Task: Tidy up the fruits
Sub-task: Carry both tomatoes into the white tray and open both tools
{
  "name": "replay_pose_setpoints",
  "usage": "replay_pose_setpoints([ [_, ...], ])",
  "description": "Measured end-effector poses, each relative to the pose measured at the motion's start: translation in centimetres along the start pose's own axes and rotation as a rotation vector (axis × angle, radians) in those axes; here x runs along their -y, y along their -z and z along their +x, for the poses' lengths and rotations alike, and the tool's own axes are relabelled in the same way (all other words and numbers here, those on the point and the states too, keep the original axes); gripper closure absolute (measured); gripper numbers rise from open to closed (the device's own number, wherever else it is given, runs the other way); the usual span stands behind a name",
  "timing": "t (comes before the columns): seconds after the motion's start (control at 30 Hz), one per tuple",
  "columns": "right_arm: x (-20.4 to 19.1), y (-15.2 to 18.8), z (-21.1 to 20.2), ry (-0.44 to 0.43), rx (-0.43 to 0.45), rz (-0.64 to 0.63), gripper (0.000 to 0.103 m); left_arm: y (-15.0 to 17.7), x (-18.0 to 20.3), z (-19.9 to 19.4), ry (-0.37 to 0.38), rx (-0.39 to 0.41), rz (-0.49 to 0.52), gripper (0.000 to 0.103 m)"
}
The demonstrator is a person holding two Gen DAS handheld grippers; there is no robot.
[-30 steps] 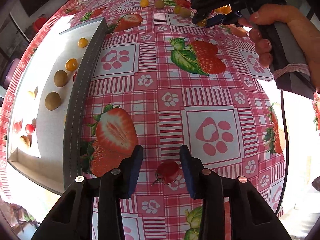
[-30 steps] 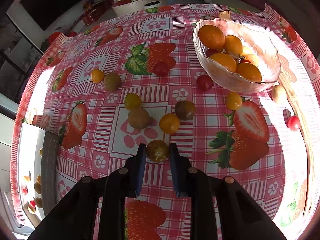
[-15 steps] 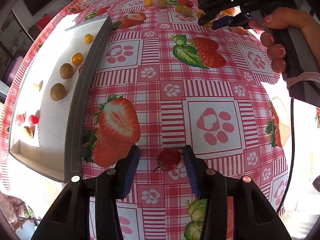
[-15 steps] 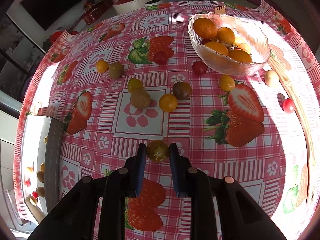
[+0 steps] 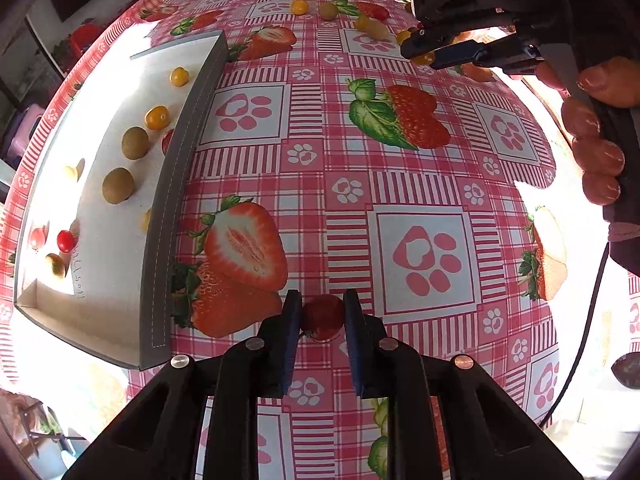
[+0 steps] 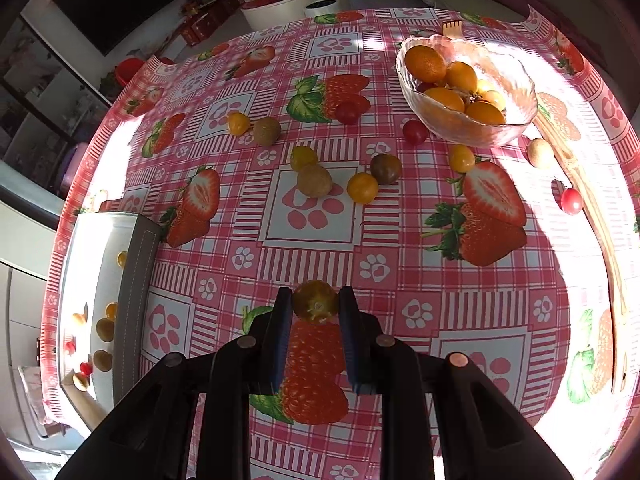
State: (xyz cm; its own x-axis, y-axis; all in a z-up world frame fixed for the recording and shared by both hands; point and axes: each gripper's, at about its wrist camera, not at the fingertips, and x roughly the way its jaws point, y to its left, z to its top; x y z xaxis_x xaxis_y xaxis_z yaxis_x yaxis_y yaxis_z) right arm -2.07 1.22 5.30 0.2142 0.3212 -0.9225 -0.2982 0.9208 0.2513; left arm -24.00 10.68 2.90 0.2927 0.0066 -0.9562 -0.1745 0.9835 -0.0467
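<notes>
- Left wrist view: left gripper (image 5: 322,312) pinching a red cherry tomato (image 5: 322,317) between blue pads — fruit right at the strawberry-print tablecloth (image 5: 320,184), contact with the cloth impossible to tell.
- Alongside to the left: white tray (image 5: 154,280) with a grey rim, holding kiwis (image 5: 118,185), orange-yellow fruits (image 5: 157,117) and a small red tomato (image 5: 66,241), all lying apart.
- Far across the table: right gripper (image 5: 426,54) in the person's right hand (image 5: 592,140), clamped on a small fruit.
- Right wrist view: right gripper (image 6: 315,308) squeezing a greenish-brown tomato (image 6: 315,306), held above the cloth.
- Beyond it: loose fruits (image 6: 362,188) scattered on the cloth — glass bowl (image 6: 516,92) of oranges at upper right, well apart from the tray.
</notes>
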Motion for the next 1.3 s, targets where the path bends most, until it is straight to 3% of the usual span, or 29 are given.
replay_pose_setpoints([
  [0.33,-2.8,2.4,-1.9,-0.04,-0.037,-0.033,0.077,-3.2,-3.6,-2.9,0.03,0.087,-0.078,0.08],
  [0.7,-9.1,2.8,-2.0,-0.102,-0.058,-0.109,0.077,-5.5,-10.2,-5.4,-0.001,0.157,-0.175,0.08],
  [1.07,-16.4,1.0,0.3,-0.159,-0.08,-0.182,0.077,-9.9,-19.4,-3.7,-0.057,0.166,-0.257,0.08],
  [1.3,-19.8,-0.4,3.3,-0.168,-0.107,-0.206,0.077,-13.1,-22.2,-0.4,-0.075,0.12,-0.233,0.08],
])
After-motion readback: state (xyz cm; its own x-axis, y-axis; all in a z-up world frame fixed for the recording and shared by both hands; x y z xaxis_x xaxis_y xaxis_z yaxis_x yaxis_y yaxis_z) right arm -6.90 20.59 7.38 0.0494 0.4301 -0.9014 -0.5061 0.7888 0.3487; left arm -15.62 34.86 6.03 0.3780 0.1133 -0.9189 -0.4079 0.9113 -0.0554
